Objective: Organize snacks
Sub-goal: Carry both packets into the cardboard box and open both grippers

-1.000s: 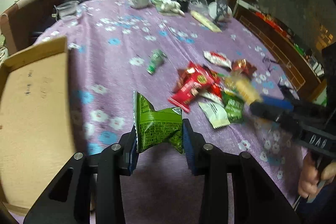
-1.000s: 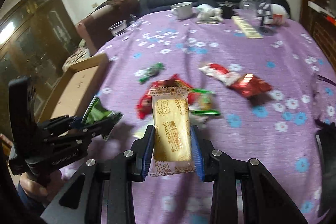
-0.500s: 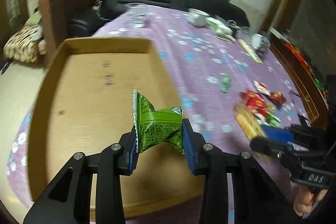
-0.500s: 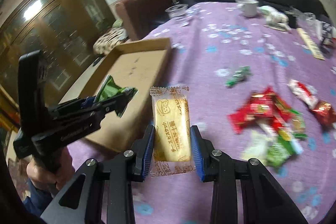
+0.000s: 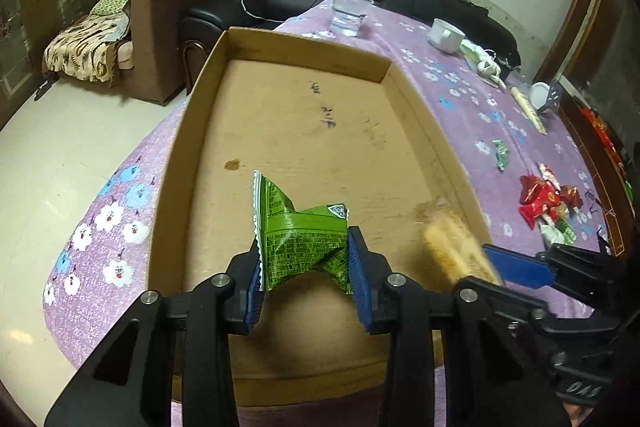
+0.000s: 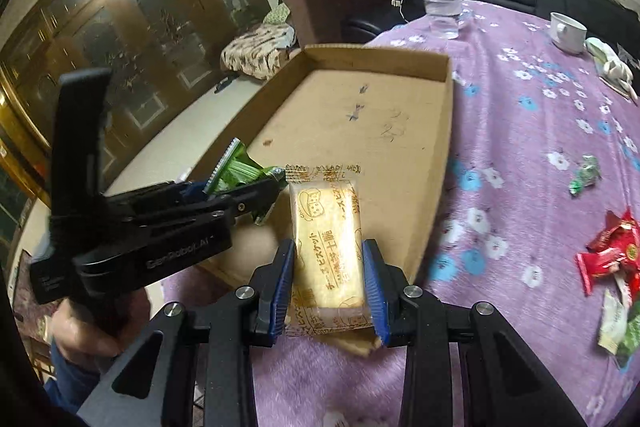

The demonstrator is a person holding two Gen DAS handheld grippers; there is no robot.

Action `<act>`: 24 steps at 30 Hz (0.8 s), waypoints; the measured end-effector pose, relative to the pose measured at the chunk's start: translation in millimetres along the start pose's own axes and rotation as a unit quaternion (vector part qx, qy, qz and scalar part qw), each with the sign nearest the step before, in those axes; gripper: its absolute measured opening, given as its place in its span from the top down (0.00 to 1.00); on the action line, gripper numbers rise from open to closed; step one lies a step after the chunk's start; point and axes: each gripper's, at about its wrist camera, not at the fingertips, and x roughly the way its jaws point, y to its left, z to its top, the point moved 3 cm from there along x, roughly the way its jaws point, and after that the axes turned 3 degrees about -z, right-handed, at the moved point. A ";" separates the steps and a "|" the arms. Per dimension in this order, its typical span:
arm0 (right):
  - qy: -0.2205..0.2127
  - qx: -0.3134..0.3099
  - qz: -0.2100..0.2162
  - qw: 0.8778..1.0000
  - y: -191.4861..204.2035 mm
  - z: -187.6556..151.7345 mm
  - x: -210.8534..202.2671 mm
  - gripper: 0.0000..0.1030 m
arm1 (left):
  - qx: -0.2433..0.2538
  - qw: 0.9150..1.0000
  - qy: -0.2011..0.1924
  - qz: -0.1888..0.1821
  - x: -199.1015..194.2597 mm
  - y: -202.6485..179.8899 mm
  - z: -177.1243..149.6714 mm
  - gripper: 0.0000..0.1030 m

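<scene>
Over the cardboard tray [image 5: 200, 131], the left gripper [image 5: 306, 265] clamps a crumpled green packet [image 5: 300, 239] — the right gripper [image 6: 330, 281] grips a yellow biscuit pack [image 6: 328, 247], long axis pointing away along the fingers.

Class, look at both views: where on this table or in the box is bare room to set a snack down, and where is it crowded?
The cardboard box floor is bare wall to wall, apart from pen marks. Purple tablecloth lies bare between the box's right wall and the small green packet. It is crowded at the red and green snack pile, and along the far edge by the clear cup and white mug.
</scene>
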 end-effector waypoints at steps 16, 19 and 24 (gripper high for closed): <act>-0.014 -0.015 0.016 1.000 11.4 -5.9 21.9 0.67 | 0.005 1.000 0.010 0.019 8.9 0.4 -3.4 0.66; -0.019 -0.029 0.017 0.999 15.5 -7.6 21.8 0.64 | 0.004 1.000 0.011 0.019 8.5 1.7 -3.9 0.66; -0.021 -0.030 0.023 0.999 16.6 -8.1 19.8 0.63 | 0.000 1.000 0.018 0.014 6.2 3.1 -5.6 0.65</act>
